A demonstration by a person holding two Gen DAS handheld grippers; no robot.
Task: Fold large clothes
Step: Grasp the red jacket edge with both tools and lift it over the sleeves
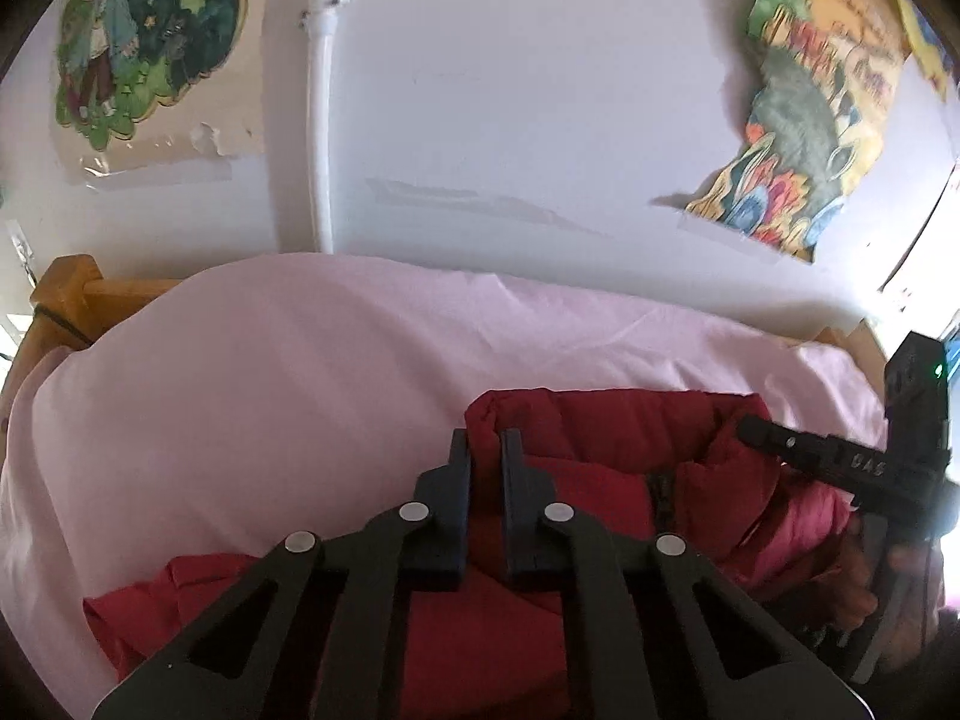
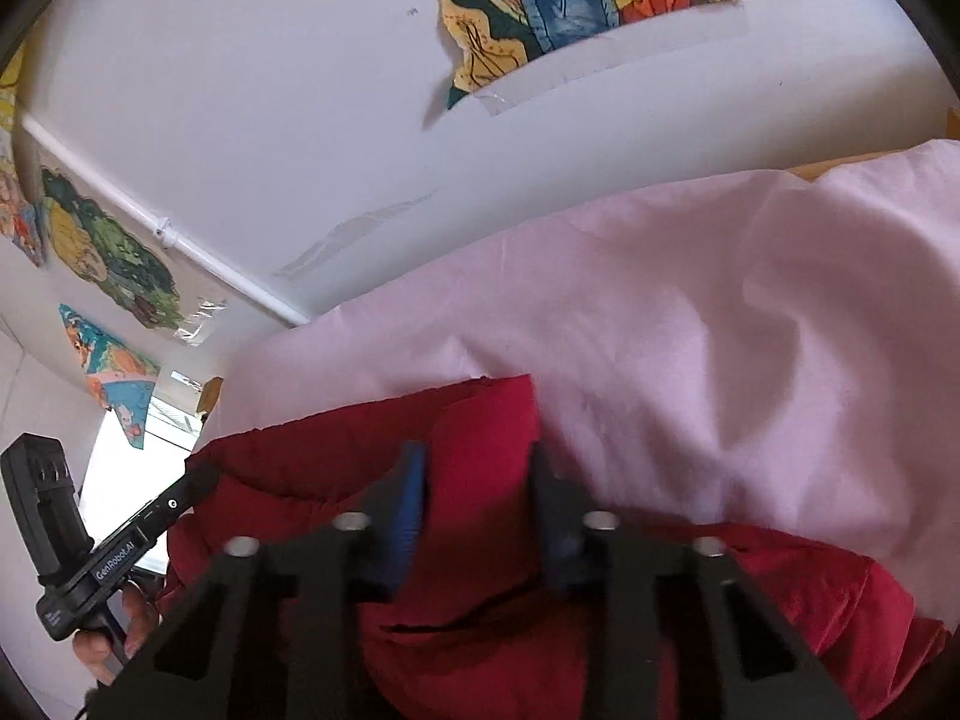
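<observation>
Left wrist view first: your left gripper (image 1: 486, 450) has its fingers (image 1: 461, 480) drawn in narrow, pinching a puffy ridge of the red padded jacket (image 1: 600, 432) right at the garment's far left corner. The jacket lies on the pink bedsheet (image 1: 270, 390), its long axis running left to right across the view, so the bulk of it stretches off to your right, toward the other tool. There your right gripper (image 1: 756, 429) comes in from the right edge, its tip down on the far edge of the jacket near the dark zipper line (image 1: 660, 492). A wooden bed frame (image 1: 66, 288) shows behind the sheet, and the wall carries a white pipe (image 1: 321, 120) and cartoon posters (image 1: 150, 30); nothing lies on the sheet beyond the jacket to block a fold. Now the right wrist view: your right gripper (image 2: 480, 480) is blurred, but its fingers (image 2: 408, 504) are closed on a thick fold of the red padded jacket (image 2: 336, 450) at the far right corner, fabric filling the gap between them. The left gripper (image 2: 198, 480) sits at the left, nose on the same far edge, with your hand (image 2: 126, 618) on its handle. Both corners are held, each hand at its own end, and the open sheet lies ahead and to the right, so my read is that a lift and a carry across the short axis comes next.
</observation>
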